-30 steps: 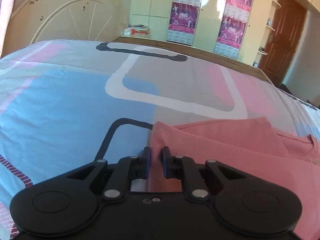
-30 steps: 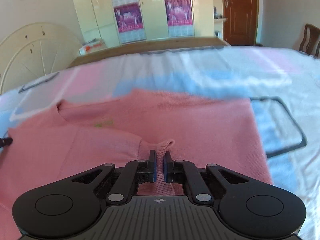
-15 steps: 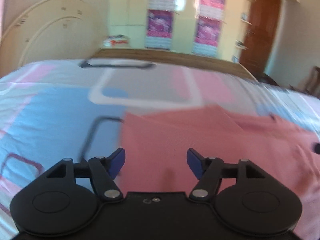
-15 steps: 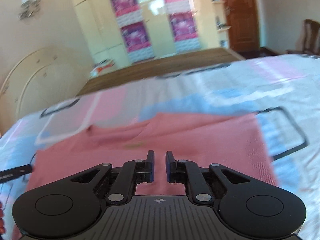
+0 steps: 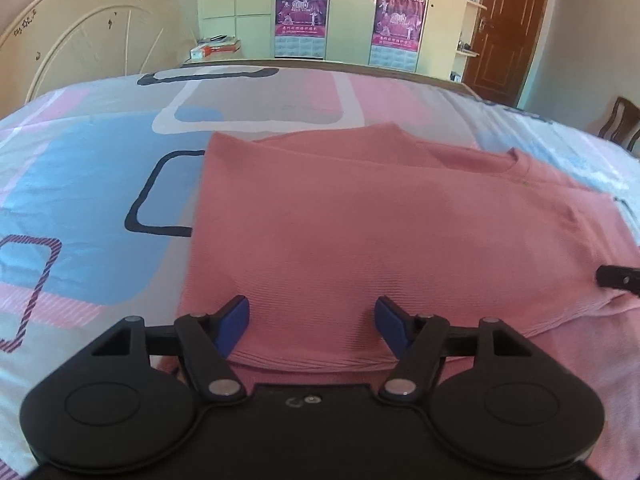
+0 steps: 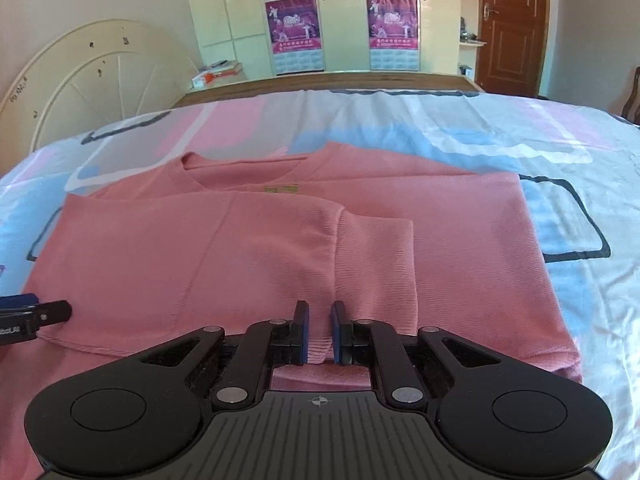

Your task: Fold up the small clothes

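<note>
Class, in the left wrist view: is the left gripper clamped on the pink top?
No: the left gripper stands wide open above the pink top.

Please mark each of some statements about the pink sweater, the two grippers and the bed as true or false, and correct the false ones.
1. The left gripper stands open with nothing held. True.
2. The pink sweater hangs in the air. False: it lies flat on the bedsheet.
3. A sleeve is folded over the sweater's body. True.
4. The right gripper is wide open. False: its jaws are nearly closed, gripping nothing.
5. The door is white. False: it is brown.
</note>
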`<state>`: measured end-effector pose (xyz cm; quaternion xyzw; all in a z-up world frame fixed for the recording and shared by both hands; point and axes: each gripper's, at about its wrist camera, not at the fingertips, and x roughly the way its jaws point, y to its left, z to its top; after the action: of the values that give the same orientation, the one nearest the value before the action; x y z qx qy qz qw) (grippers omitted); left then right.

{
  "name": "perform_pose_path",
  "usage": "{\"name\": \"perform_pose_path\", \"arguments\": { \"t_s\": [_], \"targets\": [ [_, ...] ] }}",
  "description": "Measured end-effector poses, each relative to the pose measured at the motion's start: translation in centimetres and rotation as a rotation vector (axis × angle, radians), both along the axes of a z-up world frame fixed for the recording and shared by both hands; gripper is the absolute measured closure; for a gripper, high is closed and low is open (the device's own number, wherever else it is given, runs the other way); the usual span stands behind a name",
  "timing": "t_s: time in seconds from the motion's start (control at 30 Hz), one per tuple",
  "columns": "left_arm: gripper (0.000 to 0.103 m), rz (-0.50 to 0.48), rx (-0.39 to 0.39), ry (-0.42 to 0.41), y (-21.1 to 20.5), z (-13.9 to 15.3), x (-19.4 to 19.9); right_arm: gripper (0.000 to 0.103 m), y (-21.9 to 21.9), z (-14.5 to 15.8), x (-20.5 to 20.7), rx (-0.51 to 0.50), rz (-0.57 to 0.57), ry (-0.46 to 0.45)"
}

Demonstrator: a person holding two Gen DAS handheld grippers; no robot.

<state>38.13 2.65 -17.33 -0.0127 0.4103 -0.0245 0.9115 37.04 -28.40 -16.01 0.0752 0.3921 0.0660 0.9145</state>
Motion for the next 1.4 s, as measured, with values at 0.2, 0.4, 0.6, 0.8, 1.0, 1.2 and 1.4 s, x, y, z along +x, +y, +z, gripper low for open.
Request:
{"name": "perform_pose_path", "arguments": {
  "t_s": [0.2, 0.4, 0.6, 0.8, 1.0, 1.2, 1.4],
  "targets": [
    [0.032, -0.028, 0.003, 0.010, -3.1, 0.5, -0.4, 0.092, 1.7, 1.5, -0.7, 0.017, 0.059, -0.033],
    [0.022, -0.020, 0.027, 0.056, -4.8, -1.1, 0.4, 0.082, 2.5, -0.3, 0.6, -0.090, 0.089, 0.011],
    [0.021, -0.004, 0.043, 0.062, -4.8, -0.8, 0.1, 0.082, 1.0, -0.1, -0.4, -0.035, 0.098, -0.001],
    [0.024, -0.024, 0.033, 0.045, -5.8, 0.7, -2.0, 0.076, 0.7, 1.2, -2.2, 0.011, 0.120, -0.017],
    [0.024, -0.077, 0.020, 0.044, -7.9, 1.1, -5.0, 0.076, 2.6, 1.0, -4.6, 0.041, 0.209, 0.001],
    [0.025, -0.086, 0.039, 0.065, -9.4, 0.3, -4.9, 0.076, 3.7, 0.6, -5.6, 0.035, 0.240, -0.007],
    [0.018, -0.064, 0.058, 0.075, -9.9, -0.8, -3.9, 0.076, 2.9, -0.3, -5.1, -0.013, 0.200, 0.011]
  ]
}}
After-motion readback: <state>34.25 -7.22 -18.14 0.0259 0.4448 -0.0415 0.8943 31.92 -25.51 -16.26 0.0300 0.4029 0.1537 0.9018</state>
